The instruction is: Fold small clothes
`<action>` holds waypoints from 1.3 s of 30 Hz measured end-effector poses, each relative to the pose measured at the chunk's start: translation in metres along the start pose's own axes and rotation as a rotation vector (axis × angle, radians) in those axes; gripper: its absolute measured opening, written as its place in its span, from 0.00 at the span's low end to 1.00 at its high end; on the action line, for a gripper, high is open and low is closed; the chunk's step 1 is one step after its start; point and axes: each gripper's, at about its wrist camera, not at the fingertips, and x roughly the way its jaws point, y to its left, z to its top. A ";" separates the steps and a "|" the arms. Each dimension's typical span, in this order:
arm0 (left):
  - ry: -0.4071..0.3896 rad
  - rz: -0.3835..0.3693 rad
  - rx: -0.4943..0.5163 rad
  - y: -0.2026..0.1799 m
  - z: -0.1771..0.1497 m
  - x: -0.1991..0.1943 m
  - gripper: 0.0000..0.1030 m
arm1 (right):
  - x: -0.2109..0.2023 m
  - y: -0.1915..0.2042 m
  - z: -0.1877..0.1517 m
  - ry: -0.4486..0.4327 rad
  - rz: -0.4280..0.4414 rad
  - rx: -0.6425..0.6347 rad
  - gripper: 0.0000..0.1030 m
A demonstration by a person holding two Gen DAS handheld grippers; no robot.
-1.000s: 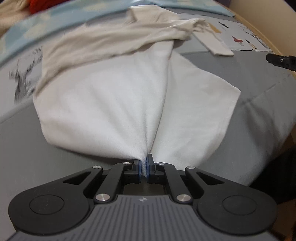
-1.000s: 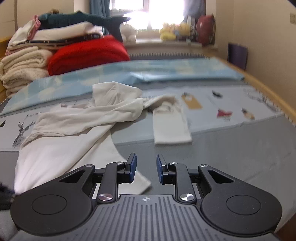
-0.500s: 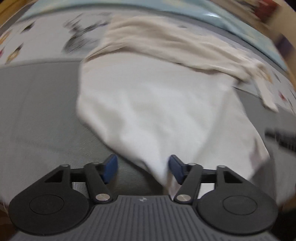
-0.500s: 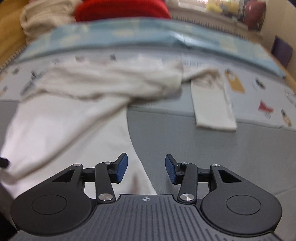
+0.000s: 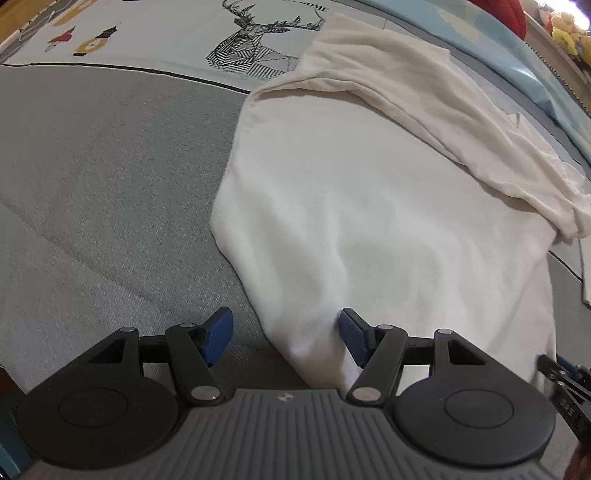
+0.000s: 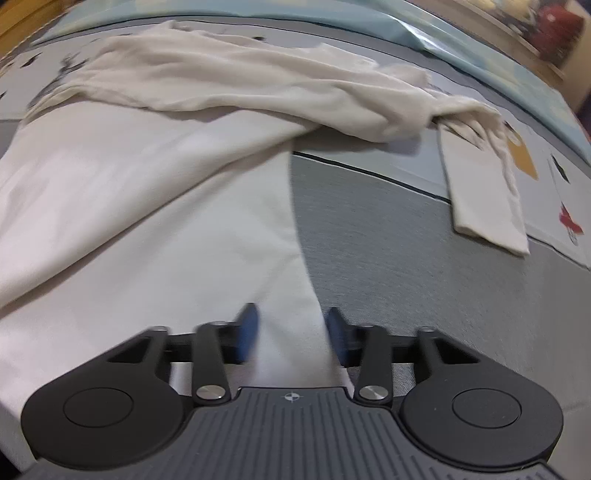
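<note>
A white garment (image 5: 369, 192) lies spread on the grey bedcover (image 5: 96, 177), its upper part bunched into a cream fold (image 5: 424, 96). My left gripper (image 5: 286, 338) is open, its jaws astride the garment's near left corner, not closed on it. My right gripper (image 6: 291, 334) is open over the garment's (image 6: 155, 206) near right edge, the cloth between its blue pads. A sleeve (image 6: 484, 192) trails off to the right. The right gripper's tip (image 5: 565, 384) shows at the left view's right edge.
The bedcover has a deer print (image 5: 258, 48) and small cartoon prints (image 5: 88, 40) beyond the garment. A light blue sheet (image 6: 461, 48) runs along the far side. Something red (image 5: 506, 14) lies at the top right.
My left gripper let go of the garment's hem, opened and shifted to its left corner. My right gripper moved down and forward onto the garment's right edge.
</note>
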 end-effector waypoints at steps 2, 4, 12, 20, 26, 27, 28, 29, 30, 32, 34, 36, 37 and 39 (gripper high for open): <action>0.000 0.009 -0.001 0.000 0.000 0.002 0.64 | -0.004 -0.001 -0.002 -0.005 -0.009 -0.018 0.05; -0.001 0.010 0.009 -0.004 0.000 0.004 0.52 | -0.006 -0.008 -0.004 -0.002 0.005 0.003 0.04; -0.043 0.031 0.100 -0.028 -0.005 0.005 0.18 | -0.011 -0.031 -0.024 0.057 -0.028 0.012 0.04; -0.071 -0.084 0.188 -0.051 -0.011 -0.003 0.11 | -0.021 -0.057 -0.054 0.150 -0.090 -0.018 0.01; -0.127 -0.152 0.314 -0.079 -0.015 -0.011 0.10 | -0.026 -0.091 -0.079 0.281 -0.215 0.042 0.00; -0.131 -0.148 0.332 -0.082 -0.016 -0.011 0.10 | -0.028 -0.098 -0.083 0.295 -0.228 0.067 0.00; -0.130 -0.141 0.341 -0.085 -0.016 -0.010 0.10 | -0.032 -0.105 -0.086 0.287 -0.221 0.098 0.00; -0.125 -0.129 0.346 -0.085 -0.017 -0.008 0.10 | -0.037 -0.110 -0.087 0.264 -0.204 0.121 0.00; -0.115 -0.113 0.347 -0.084 -0.018 -0.006 0.09 | -0.044 -0.113 -0.087 0.221 -0.191 0.136 0.00; -0.090 -0.077 0.337 -0.075 -0.019 0.000 0.09 | -0.056 -0.115 -0.086 0.138 -0.195 0.149 0.00; -0.071 -0.042 0.307 -0.061 -0.021 0.002 0.08 | -0.063 -0.115 -0.084 0.095 -0.170 0.185 0.06; -0.059 -0.017 0.274 -0.049 -0.019 0.004 0.08 | -0.064 -0.111 -0.080 0.084 -0.138 0.219 0.21; -0.052 0.001 0.274 -0.045 -0.019 0.004 0.08 | -0.063 -0.106 -0.076 0.079 -0.124 0.227 0.34; -0.043 0.054 0.297 -0.040 -0.021 0.004 0.08 | -0.060 -0.099 -0.070 0.066 -0.104 0.220 0.45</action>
